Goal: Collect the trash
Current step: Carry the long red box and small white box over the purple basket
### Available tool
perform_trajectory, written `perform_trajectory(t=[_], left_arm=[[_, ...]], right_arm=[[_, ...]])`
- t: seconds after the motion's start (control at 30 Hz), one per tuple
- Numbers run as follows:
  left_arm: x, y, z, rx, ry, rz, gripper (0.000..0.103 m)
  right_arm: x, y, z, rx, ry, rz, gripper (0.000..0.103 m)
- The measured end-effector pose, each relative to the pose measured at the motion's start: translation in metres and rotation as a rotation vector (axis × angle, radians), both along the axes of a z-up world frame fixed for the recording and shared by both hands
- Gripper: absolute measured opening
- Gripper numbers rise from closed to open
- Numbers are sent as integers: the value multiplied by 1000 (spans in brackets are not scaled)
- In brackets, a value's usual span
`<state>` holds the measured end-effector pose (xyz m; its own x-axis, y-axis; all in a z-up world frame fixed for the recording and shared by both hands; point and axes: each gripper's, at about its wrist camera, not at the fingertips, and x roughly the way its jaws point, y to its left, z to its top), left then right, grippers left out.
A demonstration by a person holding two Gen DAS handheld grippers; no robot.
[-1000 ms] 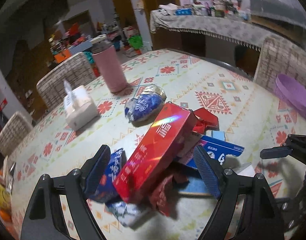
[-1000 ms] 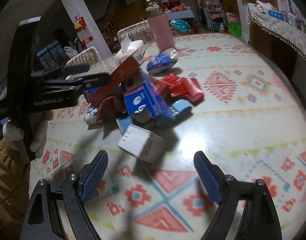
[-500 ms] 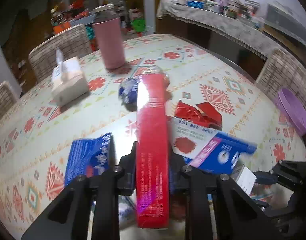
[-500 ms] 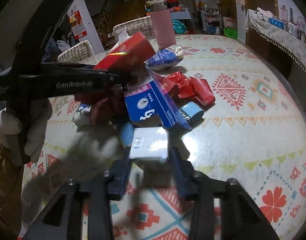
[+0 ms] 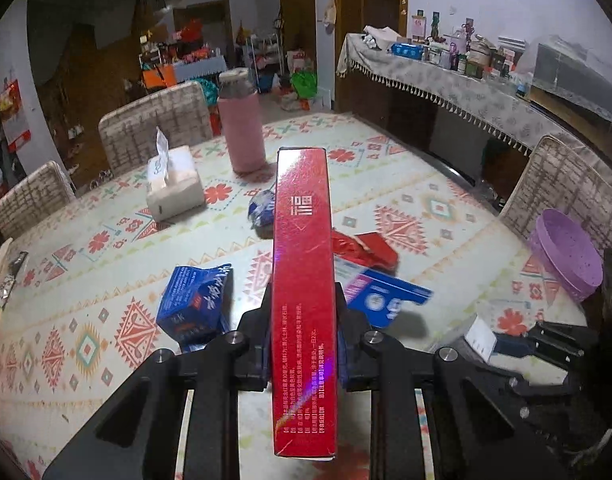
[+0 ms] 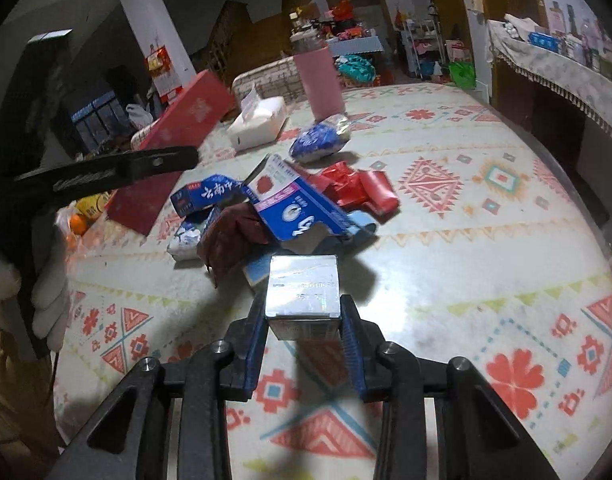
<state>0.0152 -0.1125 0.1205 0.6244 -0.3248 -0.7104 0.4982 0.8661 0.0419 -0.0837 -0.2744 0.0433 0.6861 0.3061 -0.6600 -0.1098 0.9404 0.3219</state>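
**Both grippers clamped on boxes above the littered table**

In the left wrist view, the left gripper (image 5: 304,332) fills the lower half of the frame, its jaws closed tight on the long red box (image 5: 302,280). The box stands on its narrow edge and runs from the bottom centre up to mid-frame, held clear of the patterned table (image 5: 445,184). Left of the fingers lies a crumpled blue carton (image 5: 196,300); to the right a blue-and-white box (image 5: 381,296) lies flat, with red wrapping (image 5: 363,246) just beyond it. A blue foil bag (image 5: 262,210) peeks out behind the red box. Further up stand a tissue box (image 5: 174,184) at centre left and a pink flask (image 5: 242,132) above centre. A purple bowl (image 5: 565,256) sits at the right edge, and the right gripper (image 5: 505,344) shows at lower right, gripping a small white box (image 5: 479,338).

In the right wrist view, the right gripper (image 6: 304,332) sits at bottom centre, its jaws pressed against both sides of the small white box (image 6: 304,292), which is lifted above the table (image 6: 485,260). The trash heap lies mid-frame just beyond it: the blue-and-white box (image 6: 302,212), the red wrapping (image 6: 357,188), the blue carton (image 6: 206,196), a dark red wrapper (image 6: 230,236) and, further up, the blue foil bag (image 6: 319,140). At the left edge a gloved hand (image 6: 46,300) holds the left gripper (image 6: 154,162), with the red box (image 6: 178,140) tilted up towards the upper left. The tissue box (image 6: 260,120) and pink flask (image 6: 319,80) stand near the top centre.
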Motion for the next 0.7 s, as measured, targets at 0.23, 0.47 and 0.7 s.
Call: perform_trajectory(t=[0.23, 0.47, 0.7], left_arm=[[-45, -33, 8, 10, -45, -16, 23], [-83, -87, 10, 12, -32, -108, 23], [-107, -169, 6, 22, -2, -237, 23]], right_arm=[[-32, -34, 14, 19, -47, -64, 38], [-76, -95, 21, 40, -86, -182, 38], [-122, -177, 21, 48, -104, -358, 38]])
